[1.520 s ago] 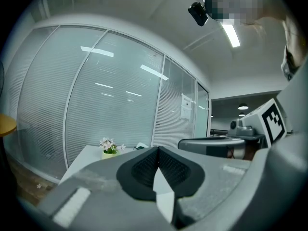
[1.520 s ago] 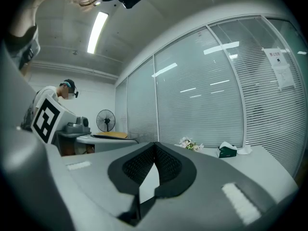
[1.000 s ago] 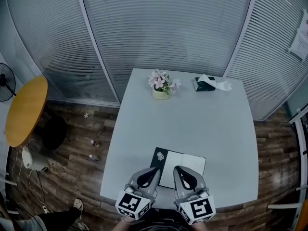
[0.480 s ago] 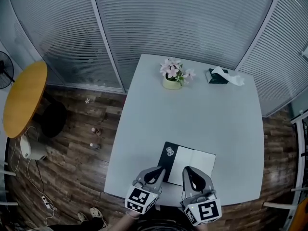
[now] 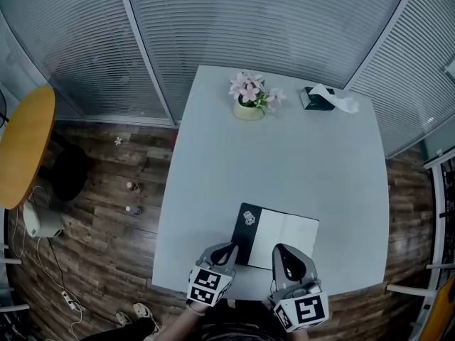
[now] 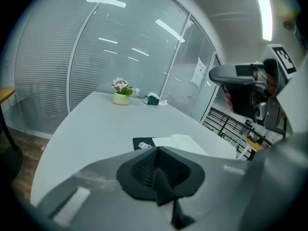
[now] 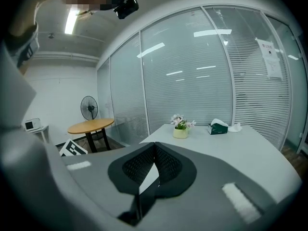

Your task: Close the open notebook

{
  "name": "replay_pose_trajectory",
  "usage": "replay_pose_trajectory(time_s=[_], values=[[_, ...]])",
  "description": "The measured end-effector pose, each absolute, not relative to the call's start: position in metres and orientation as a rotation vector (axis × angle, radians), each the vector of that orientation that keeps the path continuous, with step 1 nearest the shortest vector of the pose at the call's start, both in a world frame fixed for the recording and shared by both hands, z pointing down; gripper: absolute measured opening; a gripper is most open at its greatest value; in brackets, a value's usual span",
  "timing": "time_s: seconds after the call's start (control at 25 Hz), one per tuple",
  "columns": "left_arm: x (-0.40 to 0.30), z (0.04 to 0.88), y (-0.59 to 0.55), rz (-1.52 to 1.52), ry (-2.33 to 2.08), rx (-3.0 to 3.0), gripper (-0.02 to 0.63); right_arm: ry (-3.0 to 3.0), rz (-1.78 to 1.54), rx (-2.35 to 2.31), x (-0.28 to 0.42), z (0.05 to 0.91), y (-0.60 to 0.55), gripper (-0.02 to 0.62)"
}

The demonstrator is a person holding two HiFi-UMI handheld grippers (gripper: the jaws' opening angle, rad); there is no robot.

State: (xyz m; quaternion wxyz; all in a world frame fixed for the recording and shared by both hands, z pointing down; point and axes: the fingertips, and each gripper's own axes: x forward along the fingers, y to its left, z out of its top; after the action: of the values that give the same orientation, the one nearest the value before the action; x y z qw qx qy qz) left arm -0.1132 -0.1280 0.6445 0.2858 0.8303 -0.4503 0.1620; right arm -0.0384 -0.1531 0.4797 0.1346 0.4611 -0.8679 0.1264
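Both dropped lower: your left tongs (image 5: 227, 249) and right tongs (image 5: 284, 253) are pinched together, empty. Open notebook (image 5: 282, 234) sits just ahead on the desk (image 5: 284, 155); closed tips might shove it, not flip it.

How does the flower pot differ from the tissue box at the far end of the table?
The flower pot is round and pale, with pink flowers on top; the tissue box is dark and rectangular, with a white tissue coming out. The flower pot stands nearer the middle of the far edge; the tissue box stands to its right, nearer the corner. Both rest on the table, far from the open notebook.
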Motion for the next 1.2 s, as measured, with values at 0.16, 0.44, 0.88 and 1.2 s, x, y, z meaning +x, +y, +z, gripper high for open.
replay_pose_trajectory(time_s=[0.16, 0.44, 0.88, 1.2], values=[[-0.113, 0.661, -0.129, 0.48, -1.183, 2.194, 0.005, -2.504, 0.377, 1.345, -0.038, 0.483, -0.154, 0.003], [-0.113, 0.699, -0.126, 0.566, -1.157, 2.086, 0.051, -2.487, 0.384, 1.363, -0.033, 0.486, -0.156, 0.003], [-0.104, 0.748, -0.118, 0.683, -1.145, 1.94, 0.183, -2.496, 0.386, 1.367, -0.026, 0.482, -0.163, 0.003], [-0.106, 0.747, -0.118, 0.599, -1.154, 1.868, 0.19, -2.499, 0.387, 1.371, -0.021, 0.478, -0.161, 0.003]])
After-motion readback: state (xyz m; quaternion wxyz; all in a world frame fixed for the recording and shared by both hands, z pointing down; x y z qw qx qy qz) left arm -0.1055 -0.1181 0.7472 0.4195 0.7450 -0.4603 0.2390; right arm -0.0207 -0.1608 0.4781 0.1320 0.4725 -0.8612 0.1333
